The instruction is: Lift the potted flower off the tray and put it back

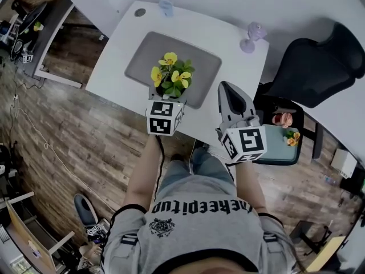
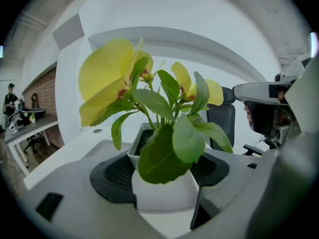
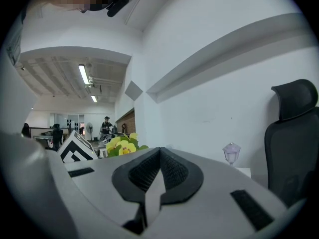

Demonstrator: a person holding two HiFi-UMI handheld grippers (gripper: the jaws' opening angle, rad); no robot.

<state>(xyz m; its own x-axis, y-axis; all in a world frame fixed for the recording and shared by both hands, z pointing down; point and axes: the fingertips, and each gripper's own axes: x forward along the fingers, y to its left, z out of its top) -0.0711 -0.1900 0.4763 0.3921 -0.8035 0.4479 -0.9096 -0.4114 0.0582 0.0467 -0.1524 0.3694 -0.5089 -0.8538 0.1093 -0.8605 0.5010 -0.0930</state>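
1. Closest to the person, the right gripper (image 1: pixel 227 91) hangs over the near edge of the white surface (image 1: pixel 122 47). Its jaws are pressed together with nothing between them, so it seems to have no part in the job at this moment.
2. Just beside it, the left gripper (image 1: pixel 165 99) has its jaws clamped on the white pot (image 2: pixel 167 195) of the potted flower (image 1: pixel 171 76), one dark pad on each side of the pot's body. Yellow blooms and broad green leaves rise above the jaws.
3. From above, the plant sits over the near edge of the grey tray (image 1: pixel 205 67), not over its middle. I cannot tell whether the pot's base is resting on the tray or already clear of it, since no view shows the underside.
4. As I judge it, the grasp is made. The lift is either just starting or the pot is on its way back down. Either way, what is left is to set the pot squarely on the tray and let the jaws go.
5. Farther back on the surface stand a lilac stemmed glass (image 1: pixel 252 37) and a small blue cup (image 1: pixel 166 7), both well apart from the tray. A black office chair (image 1: pixel 319 61) stands off to the right.
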